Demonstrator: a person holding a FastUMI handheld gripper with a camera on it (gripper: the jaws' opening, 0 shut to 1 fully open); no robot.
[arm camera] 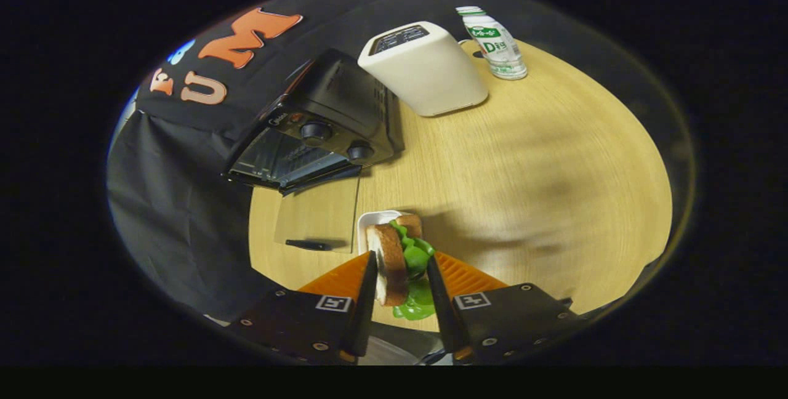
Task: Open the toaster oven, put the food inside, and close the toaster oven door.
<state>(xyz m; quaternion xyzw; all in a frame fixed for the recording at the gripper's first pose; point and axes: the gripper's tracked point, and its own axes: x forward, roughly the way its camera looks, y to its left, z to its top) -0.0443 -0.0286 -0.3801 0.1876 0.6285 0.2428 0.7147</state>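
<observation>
gripper (401, 276): clenched on the sandwich (394, 257); both fingers pressed on it, one on each bread face.
sandwich: held upright between the fingers, bread slices with green lettuce hanging out below. Appears lifted clear of the white plate (377, 221), though contact cannot be ruled out.
plate: just beyond the fingertips, between the sandwich and the toaster oven (317, 125).
toaster oven: well beyond the fingers, on the wooden table (523, 159). Door (317, 214) seen dropped open and lying flat toward the plate, handle at its near edge.
near the oven: white box-shaped appliance (425, 69) just beside it, bottle (495, 42) past that.
step judged: door opened, food grasped, insertion pending.
risk 1: loose lettuce could slide out if the sandwich is tilted during carry.
risk 2: layers could shear apart if squeeze is uneven.
risk 3: open door lies across the approach path; a low carry could snag on it.
risk 4: cavity opening looks low, so an upright sandwich could strike the top edge.
</observation>
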